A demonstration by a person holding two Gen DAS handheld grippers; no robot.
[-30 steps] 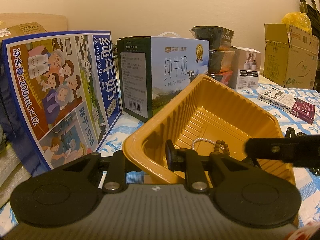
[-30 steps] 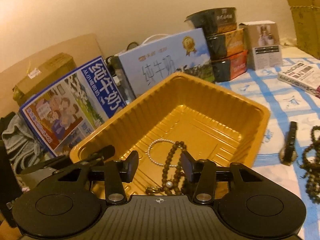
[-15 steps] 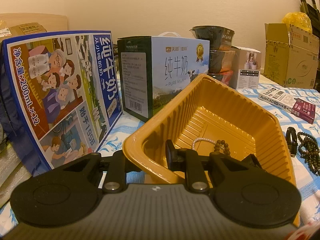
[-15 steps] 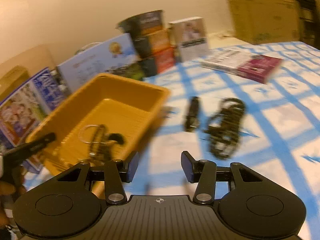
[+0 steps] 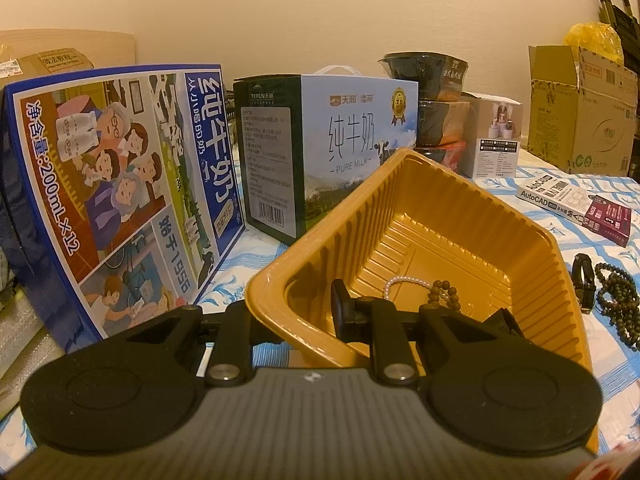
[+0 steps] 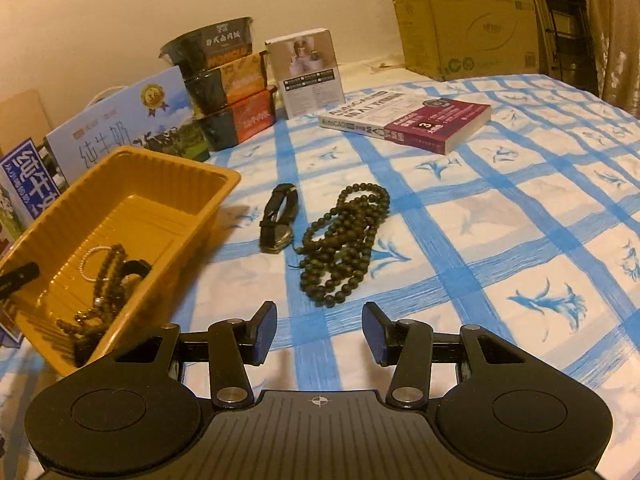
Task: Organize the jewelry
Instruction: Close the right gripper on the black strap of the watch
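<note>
My left gripper (image 5: 294, 312) is shut on the near corner of the yellow plastic tray (image 5: 472, 216), one finger inside, one outside. The tray (image 6: 132, 168) holds a white pearl bracelet (image 6: 91, 258) and a brown bead bracelet (image 6: 110, 276); both also show in the left wrist view, pearl bracelet (image 5: 404, 282) and bead bracelet (image 5: 444, 294). On the blue-checked cloth lie a black wristwatch (image 6: 279, 218) and a dark green bead necklace (image 6: 344, 242), right of the tray. My right gripper (image 6: 319, 330) is open and empty, above the cloth just in front of the necklace.
Two milk cartons (image 5: 120, 184) (image 5: 332, 148), stacked food bowls (image 6: 228, 80) and a small white box (image 6: 306, 72) stand behind the tray. An AutoCAD book (image 6: 412, 118) lies at the back right. A cardboard box (image 6: 464, 16) stands in the far corner.
My right gripper has left the tray and swung right, over the cloth, toward the watch and green necklace. The brown bead bracelet stays in the tray. The left gripper has not moved.
</note>
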